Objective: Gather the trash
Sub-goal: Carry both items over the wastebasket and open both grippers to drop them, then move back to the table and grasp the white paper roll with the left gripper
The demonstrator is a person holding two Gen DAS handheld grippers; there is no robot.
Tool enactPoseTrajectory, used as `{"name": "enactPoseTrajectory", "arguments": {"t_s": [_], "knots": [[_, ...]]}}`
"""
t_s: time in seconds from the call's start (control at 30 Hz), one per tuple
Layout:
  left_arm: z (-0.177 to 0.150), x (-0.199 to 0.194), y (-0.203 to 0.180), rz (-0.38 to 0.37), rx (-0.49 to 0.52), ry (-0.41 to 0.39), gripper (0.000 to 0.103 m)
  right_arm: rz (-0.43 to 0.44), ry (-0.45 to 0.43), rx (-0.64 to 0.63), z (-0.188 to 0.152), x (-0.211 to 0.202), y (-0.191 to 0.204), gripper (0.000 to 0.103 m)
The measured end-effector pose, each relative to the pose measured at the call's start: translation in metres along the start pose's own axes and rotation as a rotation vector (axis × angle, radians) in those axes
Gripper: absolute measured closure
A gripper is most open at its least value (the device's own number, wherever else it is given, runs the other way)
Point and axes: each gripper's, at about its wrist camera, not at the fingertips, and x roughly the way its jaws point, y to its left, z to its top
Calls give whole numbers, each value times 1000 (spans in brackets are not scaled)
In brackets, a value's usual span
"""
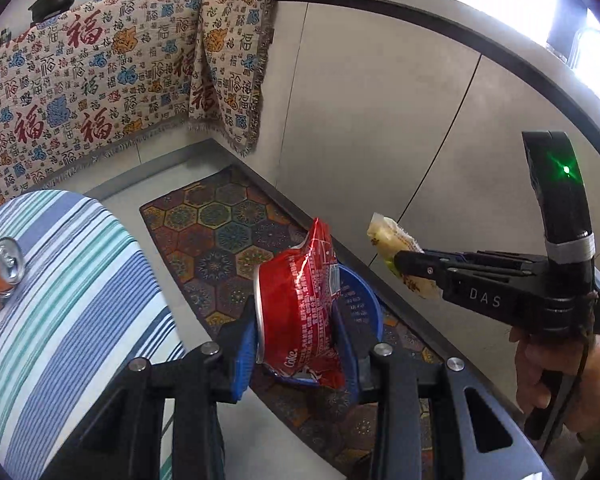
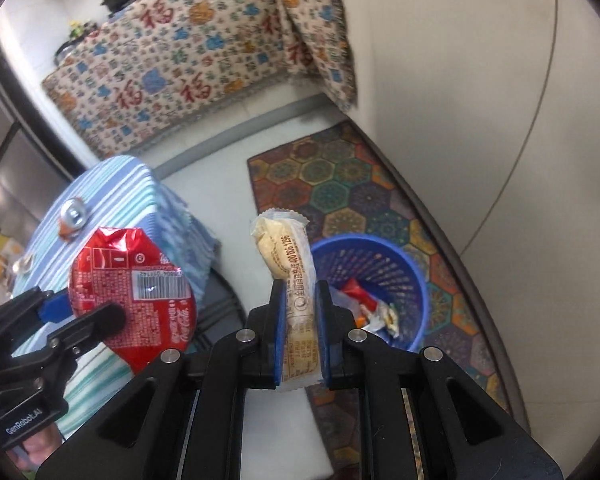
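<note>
Basket (image 1: 364,292) mostly hidden behind crushed red can (image 1: 300,300), contents perhaps wrappers.

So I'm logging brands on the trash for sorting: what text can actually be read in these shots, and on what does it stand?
"Coke" and "Coca-Cola": crushed red can, held in the left gripper.
"400 806 1296": pale wrapper, held in the right gripper; its other print is too small.
"DAS": side of the right gripper.
"GenRobot.AI": side of the left gripper.
"福", repeated: patterned cloth.
Can's barcode digits and fine print: unreadable.
</note>
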Motion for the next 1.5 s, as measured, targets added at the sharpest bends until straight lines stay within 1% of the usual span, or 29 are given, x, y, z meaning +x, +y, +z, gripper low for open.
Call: {"name": "enactPoseTrajectory", "arguments": {"t_s": [0.07,0.2,0.33,0.4,0.57,0.73,0.9,0.97,1.03,1.07,1.1,1.13,1.17,1.27,1.37,1.4,1.47,1.5], "knots": [[7,23,-4,11,-30,8,67,1,8,36,3,10,-15,90],[15,64,-7,0,-49,41,67,10,22,75,7,31,-40,90],[19,99,-8,11,-50,69,67,30,37,115,11,47,-58,90],[19,112,-10,20,-54,84,67,24,38,117,12,53,-61,90],[17,133,-14,32,-55,104,67,17,40,129,11,60,-68,90],[14,144,-18,38,-42,102,67,19,44,145,12,67,-74,89],[11,153,-22,56,-21,120,67,25,55,159,14,75,-80,89],[11,157,-22,60,-19,121,69,27,51,163,15,76,-81,88],[11,159,-22,57,-14,110,69,37,50,167,16,80,-83,84],[11,160,-22,60,-9,101,65,43,46,171,17,81,-84,77],[11,162,-22,55,-3,101,58,44,38,175,17,82,-85,67],[11,165,-21,56,0,104,41,41,29,181,16,82,-86,52],[12,165,-21,60,2,98,37,35,19,190,17,80,-87,51],[15,161,-21,60,-3,86,37,30,-15,210,19,70,-91,51],[20,142,-17,54,-39,40,37,-2,-86,198,23,48,-86,50],[22,133,-15,52,-49,27,37,-9,-117,190,24,37,-83,49],[24,108,-13,52,-59,-1,37,-35,-185,171,26,15,-75,33],[23,94,-12,51,-63,-16,37,-53,-220,157,26,3,-68,29]]}}
